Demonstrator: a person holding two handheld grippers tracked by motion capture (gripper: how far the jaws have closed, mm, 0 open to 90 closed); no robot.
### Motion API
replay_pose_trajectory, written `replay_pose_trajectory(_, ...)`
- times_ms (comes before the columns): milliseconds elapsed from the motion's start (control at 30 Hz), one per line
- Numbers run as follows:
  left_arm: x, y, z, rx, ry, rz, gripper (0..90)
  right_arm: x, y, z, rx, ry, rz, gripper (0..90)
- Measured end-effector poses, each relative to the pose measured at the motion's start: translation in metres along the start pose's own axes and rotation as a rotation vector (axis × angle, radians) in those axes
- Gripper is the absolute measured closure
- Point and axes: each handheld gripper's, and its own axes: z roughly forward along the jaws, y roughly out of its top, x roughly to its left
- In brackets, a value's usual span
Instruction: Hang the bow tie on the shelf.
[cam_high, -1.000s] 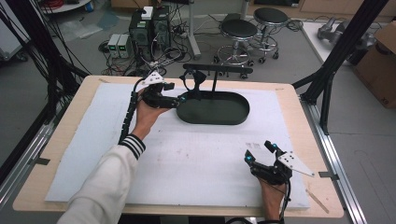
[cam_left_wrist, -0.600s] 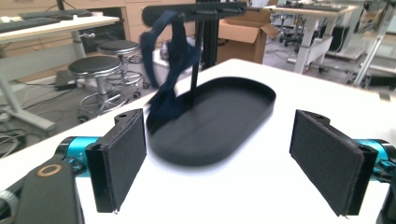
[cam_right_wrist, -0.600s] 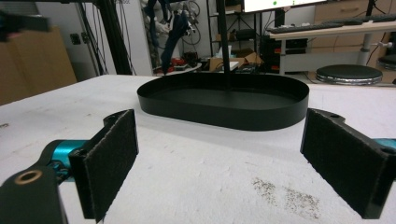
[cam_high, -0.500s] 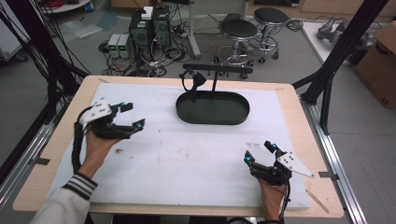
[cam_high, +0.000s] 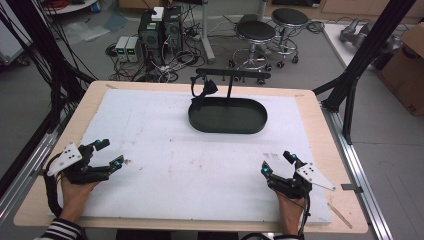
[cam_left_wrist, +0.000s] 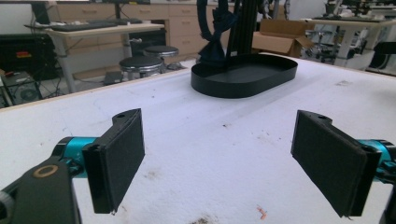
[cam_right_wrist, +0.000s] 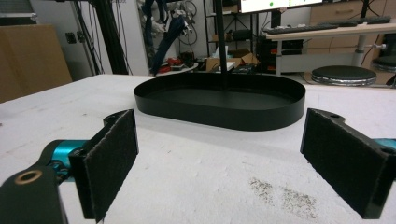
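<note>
Item: left gripper (cam_high: 109, 154) at 8 o'clock, right gripper (cam_high: 278, 163) at 5 o'clock, jaws spread, empty; step apparently complete; next reach: black tray (cam_high: 227, 116), 12 o'clock

Two round stools (cam_high: 272, 30), computer towers (cam_high: 160, 27) — cardboard box (cam_high: 406, 70)

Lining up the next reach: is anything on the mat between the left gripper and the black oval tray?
Nothing visible. Bare white mat lies between the open left gripper and the black oval tray. The dark item hanging from the stand is above the tray's far-left end.
</note>
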Motion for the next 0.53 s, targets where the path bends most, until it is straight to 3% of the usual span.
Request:
replay_pose_trajectory(133, -0.01, -0.011, 0.005, -0.02, 0.038, 0.028, 17.2, 0.0, 0.0, 0.0, 0.001, -0.002, -0.004, 10.2)
replay_pose_trajectory(200, -0.01, -0.013, 0.006, -0.012, 0.038, 0.028, 16.4, 0.001, 0.0, 0.0, 0.002, -0.001, 0.003, 10.2)
replay_pose_trajectory(300, -0.011, -0.015, 0.008, 0.01, 0.043, 0.024, 15.0, 0.0, 0.0, 0.0, -0.001, 0.002, -0.001, 10.2)
replay_pose_trajectory(533, -0.009, -0.017, 0.006, -0.017, 0.052, -0.004, 14.9, 0.001, 0.0, 0.0, 0.005, 0.005, 0.003, 10.2)
